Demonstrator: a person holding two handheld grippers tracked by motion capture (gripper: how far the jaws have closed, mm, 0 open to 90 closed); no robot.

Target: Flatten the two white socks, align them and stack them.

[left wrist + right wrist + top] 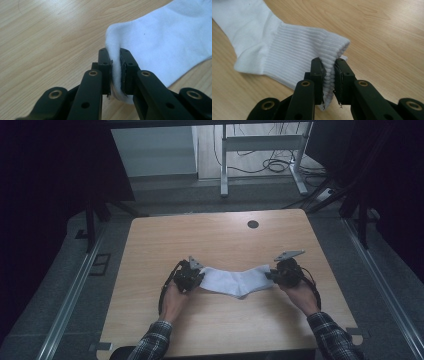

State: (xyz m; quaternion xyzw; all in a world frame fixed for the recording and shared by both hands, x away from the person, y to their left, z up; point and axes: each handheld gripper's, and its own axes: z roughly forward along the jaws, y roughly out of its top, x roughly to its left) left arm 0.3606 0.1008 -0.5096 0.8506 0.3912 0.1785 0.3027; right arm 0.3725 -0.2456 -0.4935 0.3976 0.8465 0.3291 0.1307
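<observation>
A white sock (237, 281) lies stretched across the middle of the wooden table (220, 240), held at both ends. My left gripper (197, 279) is shut on its smooth toe end (130, 42), the fabric pinched between the black jaws. My right gripper (272, 274) is shut on the ribbed cuff (312, 50), whose edge folds up between its jaws. The heel (241, 295) sags toward the person's side. Each gripper (115, 65) (329, 72) is held by a hand in a plaid sleeve.
A round black cable hole (253, 224) sits near the table's far edge. Beyond the table stand a white desk frame (260, 155) with cables on the floor, and dark curtains at both sides. Metal rails (70, 295) run along the floor beside the table.
</observation>
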